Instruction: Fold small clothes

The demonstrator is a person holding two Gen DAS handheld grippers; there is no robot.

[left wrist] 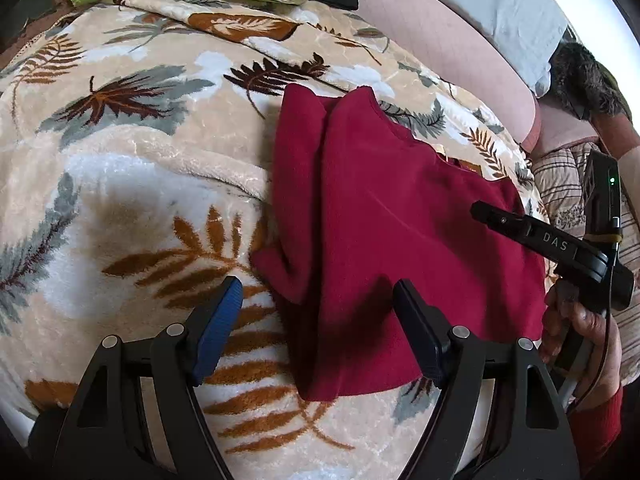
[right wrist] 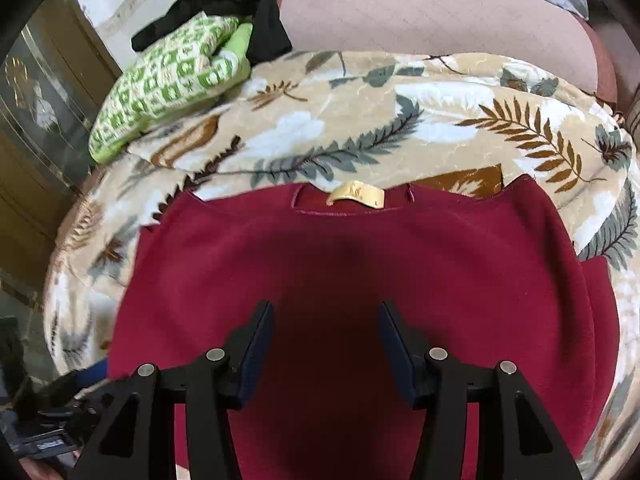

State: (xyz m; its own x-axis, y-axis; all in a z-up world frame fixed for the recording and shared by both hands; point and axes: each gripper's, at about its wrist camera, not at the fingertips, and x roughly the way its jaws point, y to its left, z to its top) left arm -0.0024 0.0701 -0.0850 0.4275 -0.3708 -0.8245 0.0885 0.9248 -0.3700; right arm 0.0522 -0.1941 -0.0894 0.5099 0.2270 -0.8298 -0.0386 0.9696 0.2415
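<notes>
A dark red top (right wrist: 360, 280) is being shown lying flat on a leaf-print blanket (right wrist: 360, 128), spread over what looks like a bed or sofa. In the right wrist view the neckline is being seen at the far edge, with a yellow label (right wrist: 356, 196) inside the collar. In the left wrist view one side of the top (left wrist: 384, 220) is being seen folded over along its length, forming a ridge that runs away from the camera.

The left claw (left wrist: 318, 300) is being held open, jaws wide apart, above the near corner of the top; one blue pad (left wrist: 220, 320) is sitting over bare blanket (left wrist: 120, 184), the other over red fabric. Nothing is being gripped between them.

The right claw (right wrist: 326, 320) is also being held open, jaws apart, hovering over the middle of the top, with its shadow being cast on the fabric below. Whether the pads are touching the cloth cannot be told. From the left wrist view the right claw's body (left wrist: 560, 248) is being seen side-on at the right edge of the top, held by a hand (left wrist: 580, 332) in a red sleeve.

A green-and-white patterned cushion (right wrist: 168, 80) is lying at the far end of the blanket, with a black garment (right wrist: 240, 4) piled just behind it. A pink padded surface (right wrist: 440, 20) is being seen beyond the blanket.
</notes>
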